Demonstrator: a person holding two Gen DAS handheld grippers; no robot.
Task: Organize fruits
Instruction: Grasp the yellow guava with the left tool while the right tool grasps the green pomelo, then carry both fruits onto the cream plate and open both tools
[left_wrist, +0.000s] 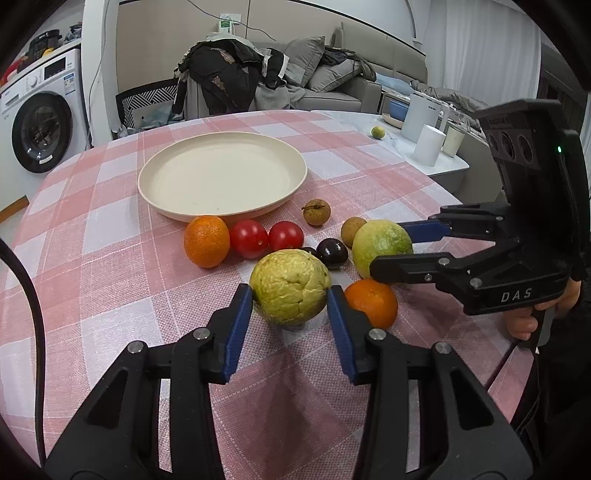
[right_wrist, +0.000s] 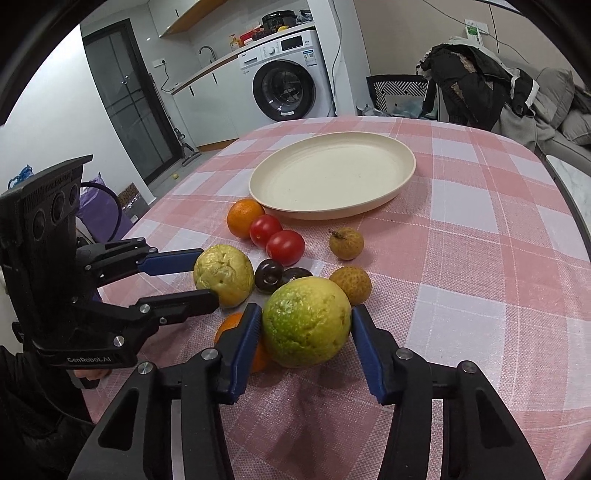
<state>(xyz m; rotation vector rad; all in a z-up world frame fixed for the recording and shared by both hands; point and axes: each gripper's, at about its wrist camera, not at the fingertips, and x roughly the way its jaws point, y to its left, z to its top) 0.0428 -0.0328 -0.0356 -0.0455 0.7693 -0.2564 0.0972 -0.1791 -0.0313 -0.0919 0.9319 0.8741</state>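
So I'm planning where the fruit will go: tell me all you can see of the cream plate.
The cream plate is round and shallow with a low raised rim, matte, plastic-looking, and holds nothing. It sits flat on the pink checked tablecloth, beyond the fruit. The far orange lies right at its near edge, possibly touching. Neither gripper is near it.

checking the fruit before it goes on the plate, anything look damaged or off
The yellow guava between the left gripper fingers has a cracked, puckered skin on top. Nothing is spilled, and the plate sits flat.
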